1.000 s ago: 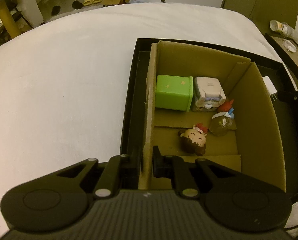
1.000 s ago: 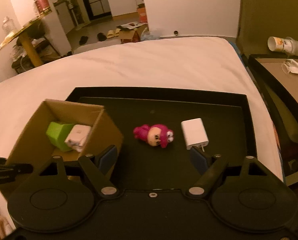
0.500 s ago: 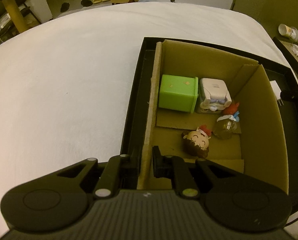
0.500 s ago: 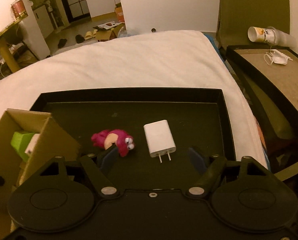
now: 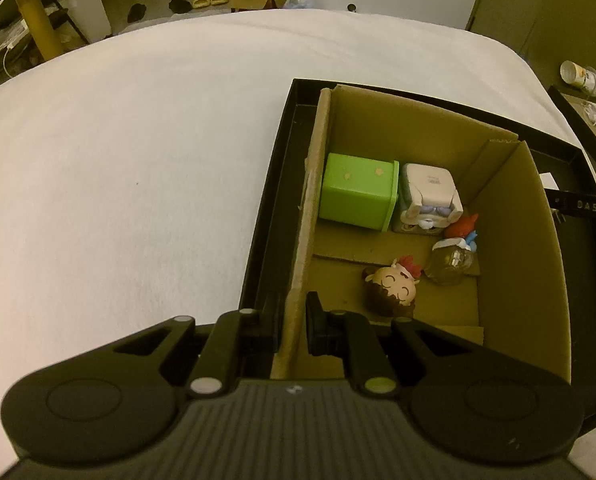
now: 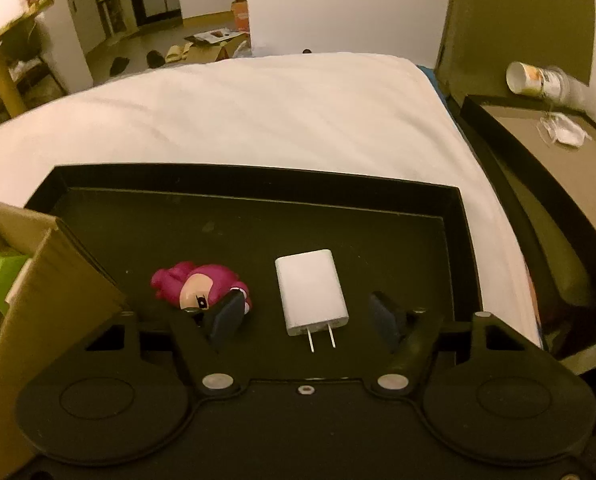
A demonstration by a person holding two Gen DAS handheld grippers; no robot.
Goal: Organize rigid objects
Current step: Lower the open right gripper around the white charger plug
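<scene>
two grippers work a black tray (image 6: 453, 240): left gripper (image 5: 292, 320) clamps the cardboard box (image 5: 537, 272) wall; right gripper (image 6: 305, 316), jaws closing, straddles the untouched white charger (image 6: 309, 292), likely light, rigid, slick; best pinched across its long flat sides.

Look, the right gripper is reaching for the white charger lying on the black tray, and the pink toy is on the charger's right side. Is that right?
Almost. The right wrist view shows the pink toy on the left side of the white charger, not its right. Both lie on the black tray, and the right gripper, jaws just closing, has the charger between its fingers, not yet gripped.
</scene>
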